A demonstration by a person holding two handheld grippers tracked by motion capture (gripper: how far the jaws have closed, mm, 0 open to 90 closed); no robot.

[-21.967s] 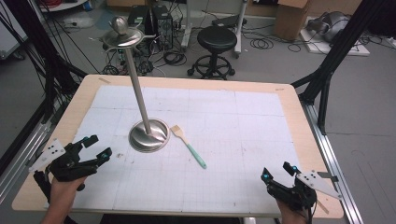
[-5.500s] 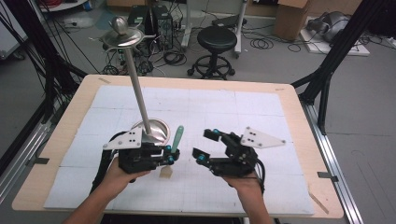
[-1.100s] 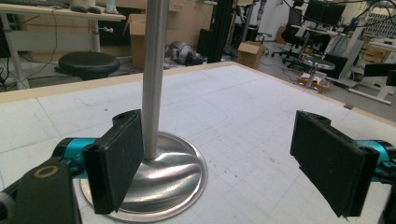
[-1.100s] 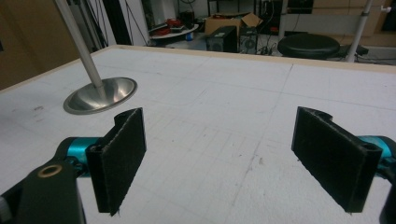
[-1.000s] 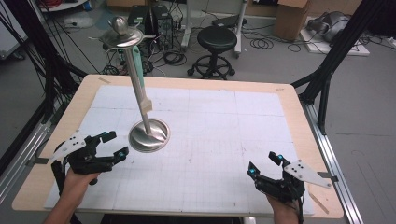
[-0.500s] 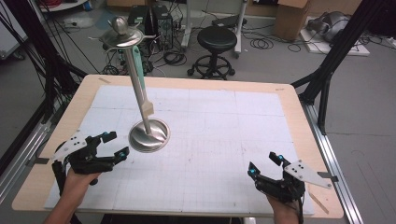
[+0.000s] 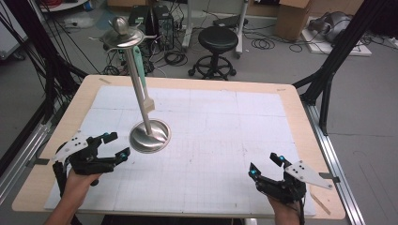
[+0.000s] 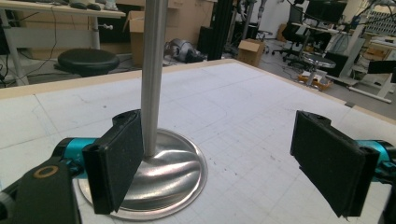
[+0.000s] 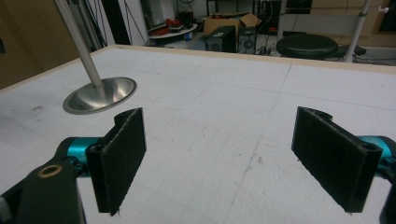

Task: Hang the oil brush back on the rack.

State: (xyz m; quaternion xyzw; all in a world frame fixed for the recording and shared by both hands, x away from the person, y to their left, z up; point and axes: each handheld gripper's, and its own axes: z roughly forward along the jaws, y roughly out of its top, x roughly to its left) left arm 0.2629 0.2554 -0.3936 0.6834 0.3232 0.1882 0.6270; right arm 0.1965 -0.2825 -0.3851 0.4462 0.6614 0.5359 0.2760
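A steel stand with a round base and a slanted pole rises from the white mat to a disc top. A teal-handled brush hangs from that top along the pole, its pale head at the bottom. My left gripper rests open at the near left, just left of the base, with nothing between its pads. In the left gripper view the pole and base stand close ahead of the left gripper. My right gripper sits open and empty at the near right; the right gripper view shows the right gripper with the base farther off.
The white gridded mat covers most of the wooden table. A black stool, cables and boxes stand on the floor beyond the far edge. Black frame legs flank the table.
The brush lay on the mat beside the base 22 s ago, was held upright mid-mat 5.5 s ago, and now hangs from the stand. Over the last second nothing visibly moved.
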